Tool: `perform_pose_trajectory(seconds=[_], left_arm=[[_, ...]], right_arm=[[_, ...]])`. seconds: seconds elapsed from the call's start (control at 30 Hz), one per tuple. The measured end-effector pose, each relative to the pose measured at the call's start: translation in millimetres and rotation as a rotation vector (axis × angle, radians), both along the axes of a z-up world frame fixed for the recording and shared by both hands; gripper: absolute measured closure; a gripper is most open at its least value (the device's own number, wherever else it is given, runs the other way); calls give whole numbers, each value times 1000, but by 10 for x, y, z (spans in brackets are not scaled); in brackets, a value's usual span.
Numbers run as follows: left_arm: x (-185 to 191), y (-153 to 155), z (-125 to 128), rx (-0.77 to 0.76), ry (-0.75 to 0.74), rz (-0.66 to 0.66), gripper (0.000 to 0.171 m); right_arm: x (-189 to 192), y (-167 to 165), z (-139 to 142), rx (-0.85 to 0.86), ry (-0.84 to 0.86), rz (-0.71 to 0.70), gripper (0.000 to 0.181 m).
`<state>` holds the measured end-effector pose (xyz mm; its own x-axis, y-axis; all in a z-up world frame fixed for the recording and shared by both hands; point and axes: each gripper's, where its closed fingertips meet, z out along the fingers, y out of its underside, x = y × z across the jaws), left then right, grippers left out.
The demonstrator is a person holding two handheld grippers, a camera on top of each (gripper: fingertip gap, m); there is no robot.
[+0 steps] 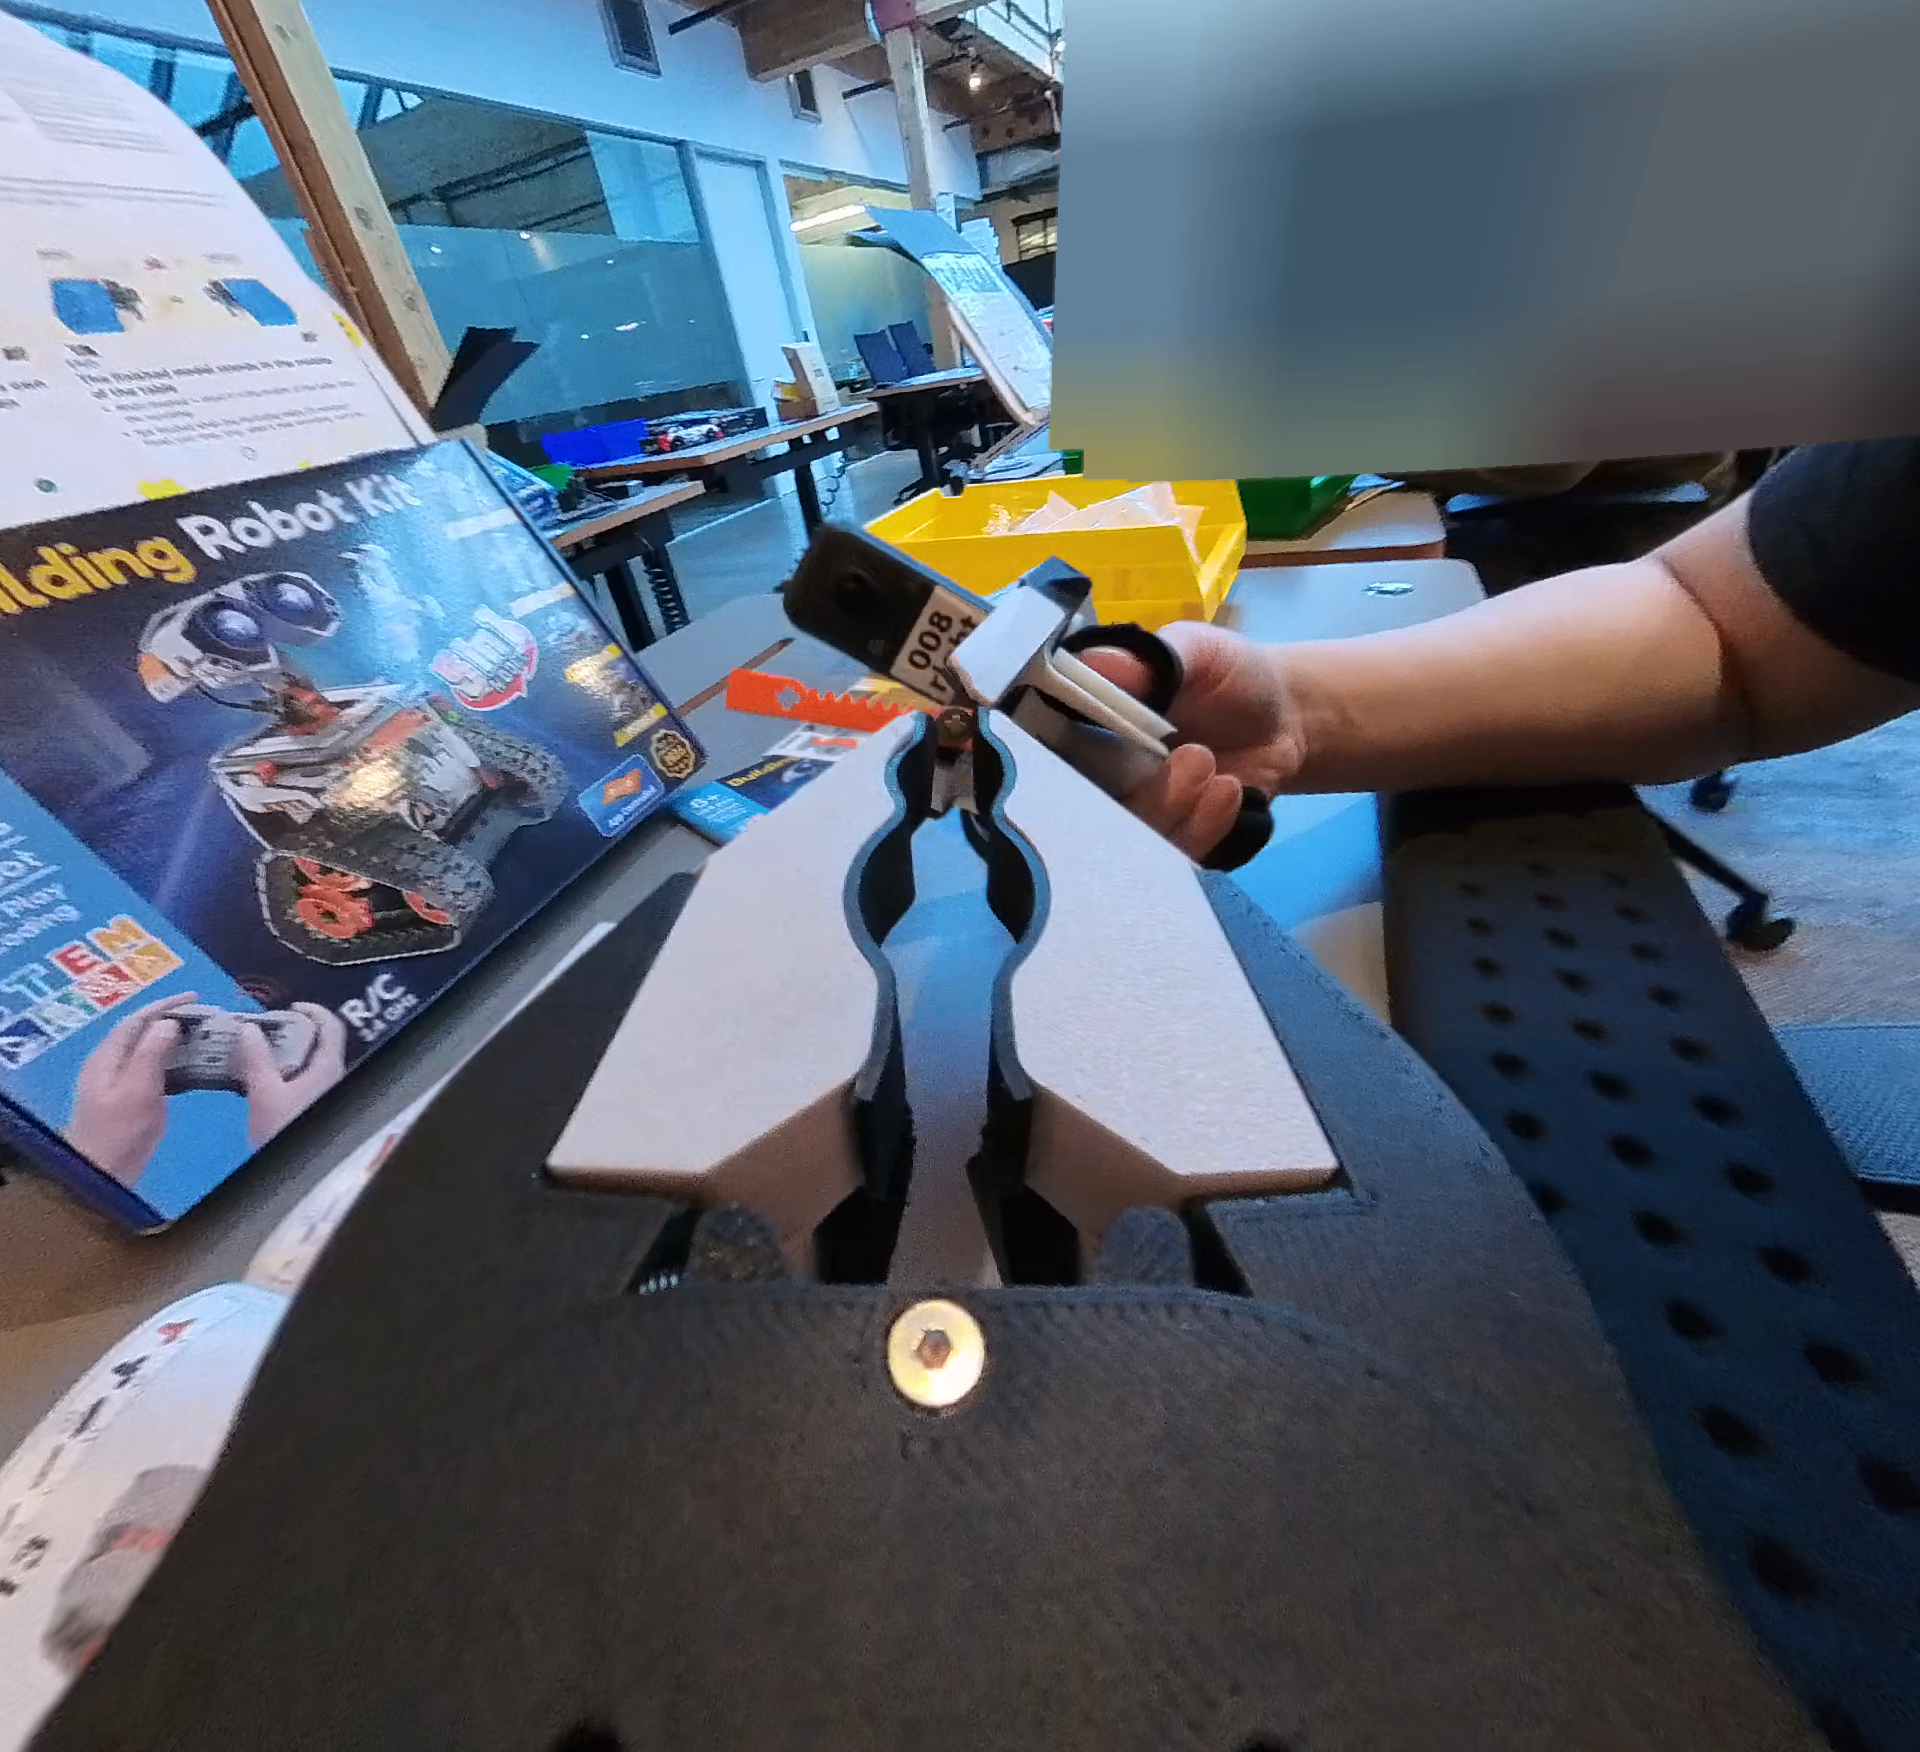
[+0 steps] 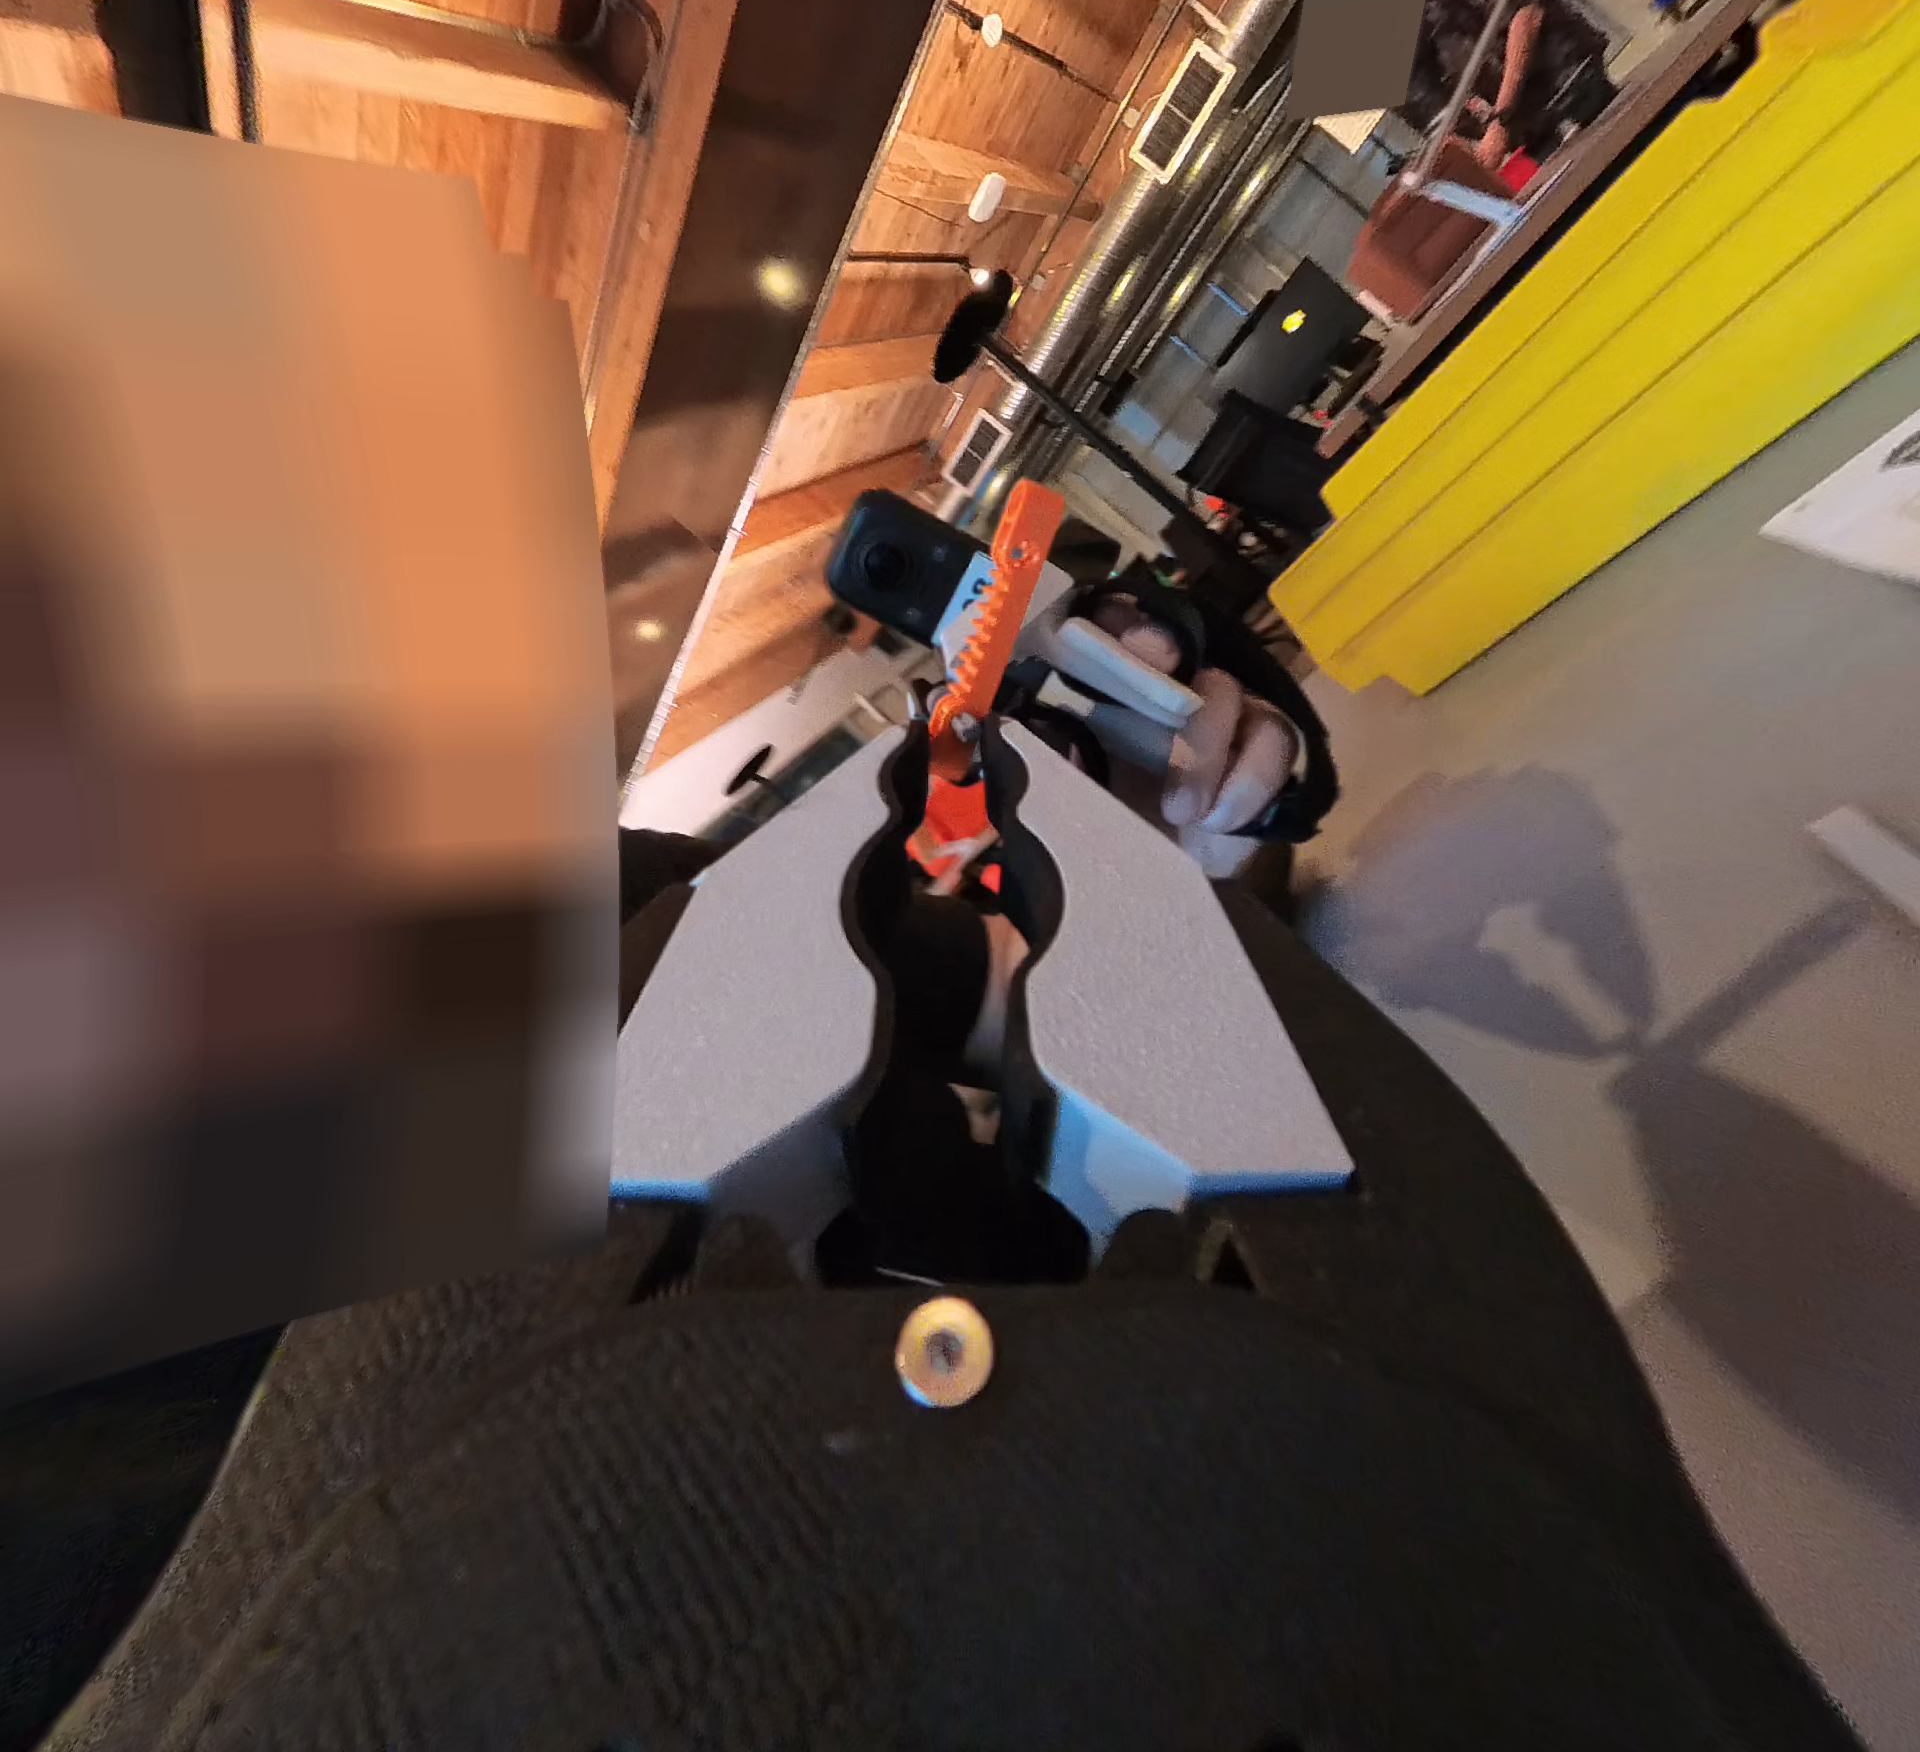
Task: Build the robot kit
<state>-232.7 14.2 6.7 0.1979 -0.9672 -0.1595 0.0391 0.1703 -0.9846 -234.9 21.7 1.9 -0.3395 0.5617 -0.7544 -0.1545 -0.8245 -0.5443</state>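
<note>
Between the two grippers: an orange toothed strip (image 2: 995,624), pinched at its lower end, the rest sticking up past the fingertips
Right gripper (image 2: 951,746): fingers clenched on the orange toothed strip at the very tips; grey fingers, black body; seen from the other side (image 1: 966,663) it is held in a bare hand (image 1: 1195,746)
Left gripper (image 1: 951,746): fingers drawn nearly together at the tips; a small metal and orange piece sits between them, though whether they truly grip it cannot be told; its far side (image 2: 935,590) shows a black camera and a hand (image 2: 1226,757) on the handle
Grey table (image 1: 727,642): bears the items below
Blue box (image 1: 312,767): pictured toy robot on its face, lying tilted at the left
Printed sheet (image 1: 135,300): white, curling up behind the blue box
Yellow bin (image 1: 1081,549): behind the right gripper, pale bags inside
Second orange toothed strip (image 1: 821,700): flat on the table, just beyond the left fingertips
Black perforated chair (image 1: 1662,1079): at the right, beside the table
</note>
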Motion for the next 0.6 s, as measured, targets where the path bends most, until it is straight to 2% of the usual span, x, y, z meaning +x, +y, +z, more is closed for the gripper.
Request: perform_pose_trajectory(seconds=[0.03,0.27,0.37,0.47,0.6], left_arm=[[-2,3,-7,-18,-3,-11,169],[-12,23,-33,-253,-65,-139,171],[-38,51,-13,-331,-104,-177,167],[-21,89,-40,-379,-104,-175,151],[-7,105,-52,-410,-109,-180,155]], right_arm=[[1,2,-1,46,-20,-23,174],[48,15,73,327,-96,-206,176],[64,52,83,316,-84,-236,176],[76,84,75,297,-74,-246,176],[55,81,48,305,-82,-247,176]])
